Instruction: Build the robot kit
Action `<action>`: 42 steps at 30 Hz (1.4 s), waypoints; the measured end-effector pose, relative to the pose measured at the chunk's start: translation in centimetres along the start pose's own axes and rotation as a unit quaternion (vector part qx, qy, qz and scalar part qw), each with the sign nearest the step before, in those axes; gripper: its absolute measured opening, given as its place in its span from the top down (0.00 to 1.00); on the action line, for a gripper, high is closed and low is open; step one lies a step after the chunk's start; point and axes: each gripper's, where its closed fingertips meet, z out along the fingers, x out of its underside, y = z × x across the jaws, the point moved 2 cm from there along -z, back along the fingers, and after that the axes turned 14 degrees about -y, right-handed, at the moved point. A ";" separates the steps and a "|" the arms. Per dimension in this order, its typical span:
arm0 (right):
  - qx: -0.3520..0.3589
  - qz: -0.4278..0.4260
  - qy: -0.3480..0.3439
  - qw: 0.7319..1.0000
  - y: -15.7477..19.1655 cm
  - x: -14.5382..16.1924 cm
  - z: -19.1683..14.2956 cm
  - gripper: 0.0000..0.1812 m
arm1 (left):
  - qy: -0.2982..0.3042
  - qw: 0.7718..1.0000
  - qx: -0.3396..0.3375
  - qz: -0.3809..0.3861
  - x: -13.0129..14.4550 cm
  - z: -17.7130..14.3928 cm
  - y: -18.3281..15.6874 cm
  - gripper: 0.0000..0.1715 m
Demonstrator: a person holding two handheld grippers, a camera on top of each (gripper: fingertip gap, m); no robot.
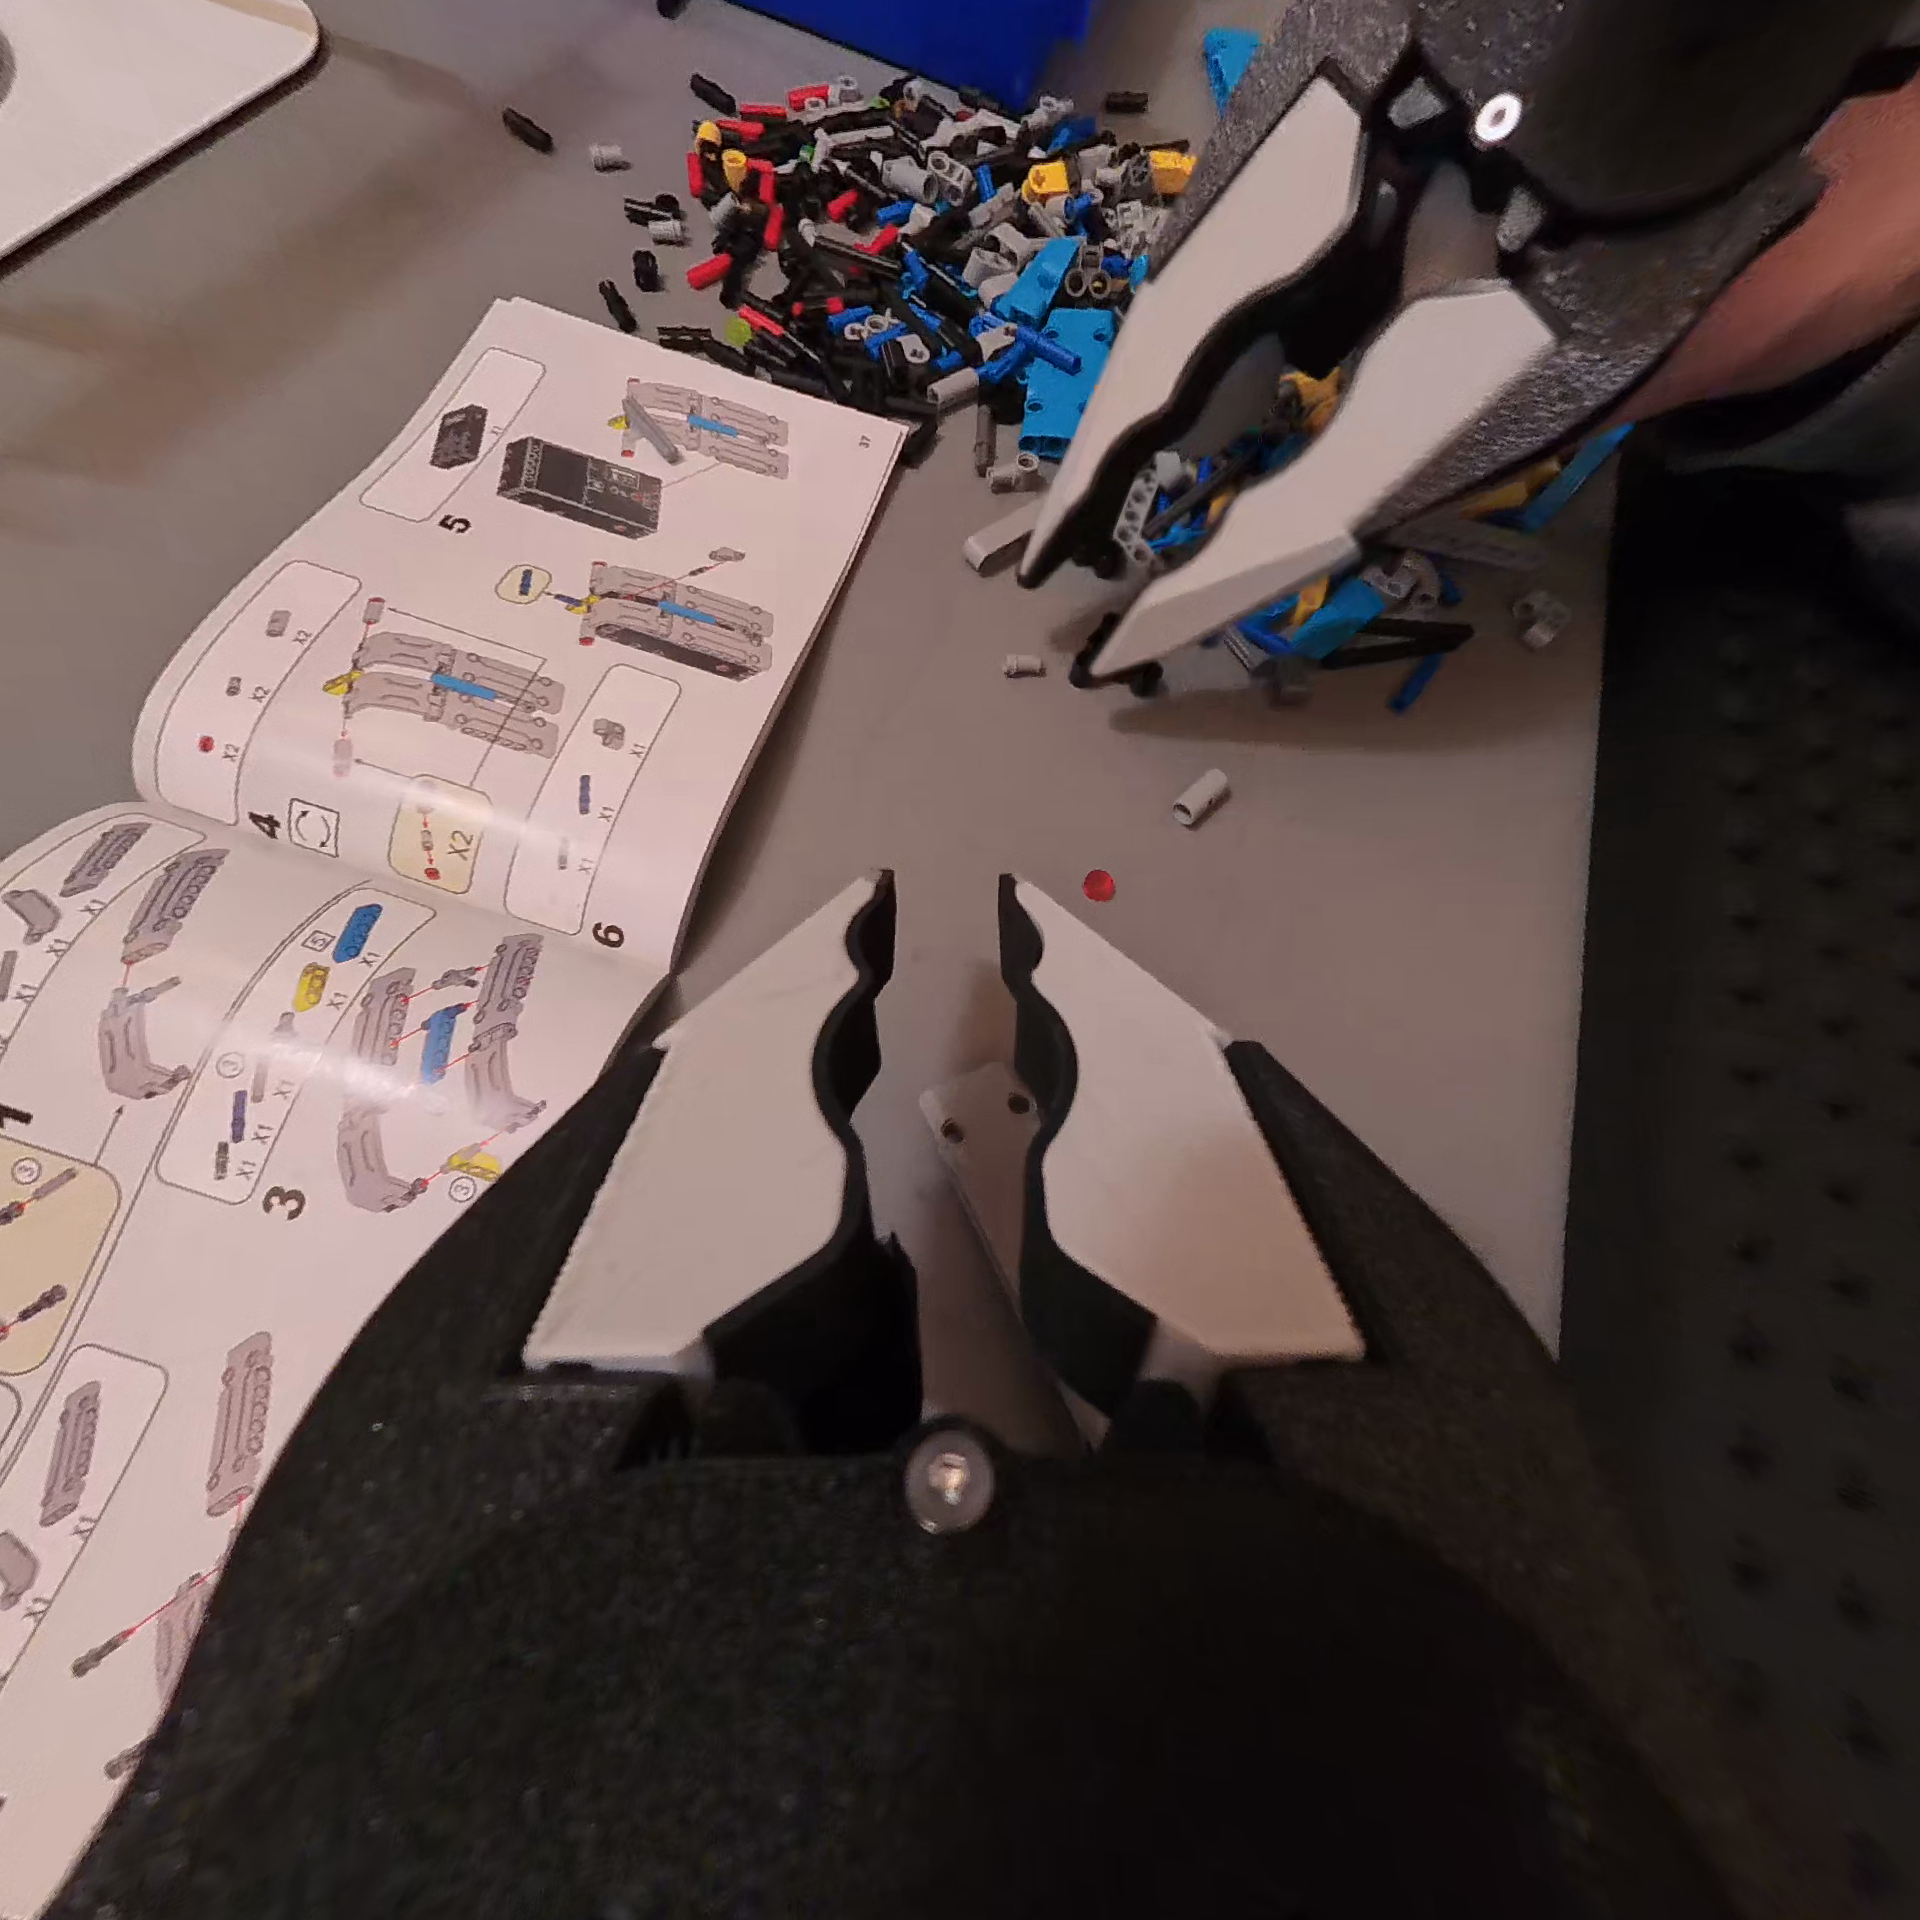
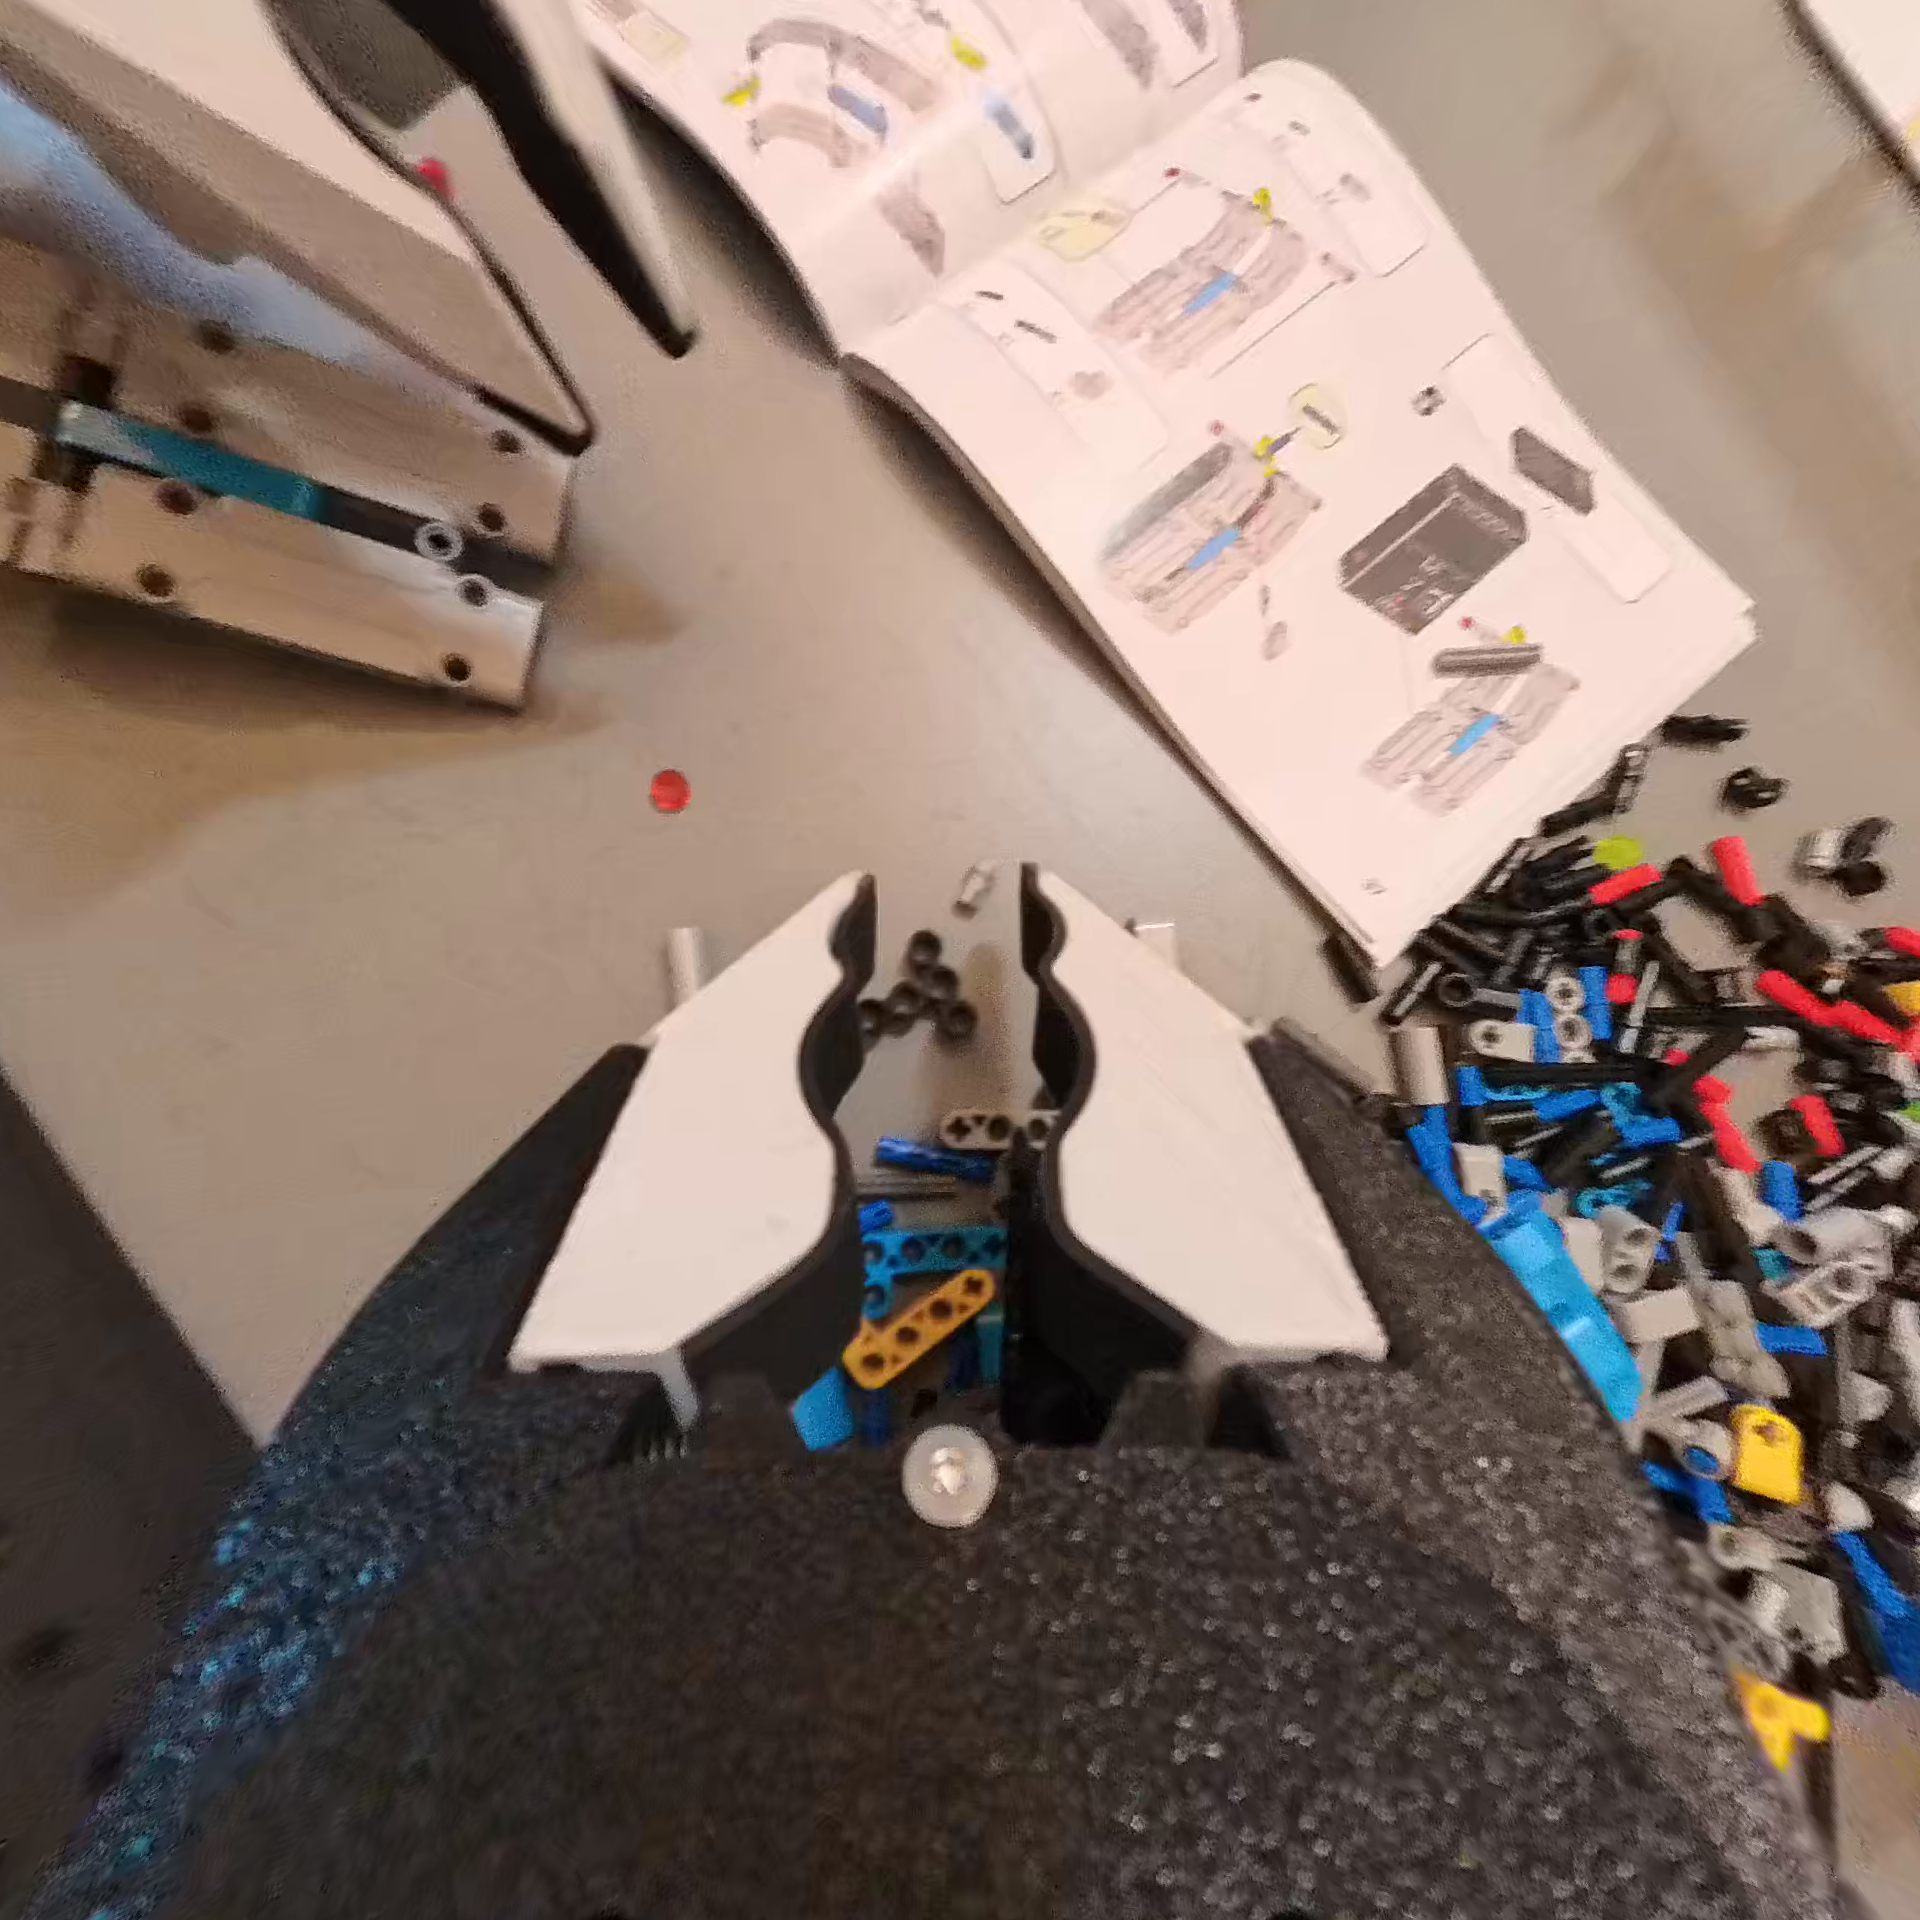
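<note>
An open instruction booklet (image 1: 436,790) is spread at the left of the left wrist view; a pile of small building pieces (image 1: 914,239) is heaped upper centre, a red stud (image 1: 1098,885) below.

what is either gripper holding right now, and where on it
Nothing. The left gripper is open over bare table; the right gripper is open above loose building pieces, gripping none.

A grey tabletop (image 1: 935,748) is filling both views, taking soft, even light and showing faint shadows. Along its edge a dark perforated surface (image 1: 1766,1039) is lying lower down, dotted with rows of small holes. At the far side of the tabletop a blue bin (image 1: 935,31) is sitting, and a white rounded board (image 1: 125,114) is resting near the opposite far corner.
</note>
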 end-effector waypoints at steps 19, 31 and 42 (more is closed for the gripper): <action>0.024 -0.086 -0.057 0.994 1.2 -1.3 0.6 0.98 | -0.035 0.991 0.077 -0.103 -0.6 0.3 -2.1 0.90; 0.026 -0.294 -0.233 0.927 7.3 -7.5 -2.2 0.98 | -0.108 0.927 0.242 -0.265 -3.5 -1.2 -4.9 0.96; -0.080 -0.178 -0.310 0.930 8.7 -8.3 -4.0 0.93 | -0.120 0.885 0.333 -0.301 -4.3 -2.6 -6.5 0.98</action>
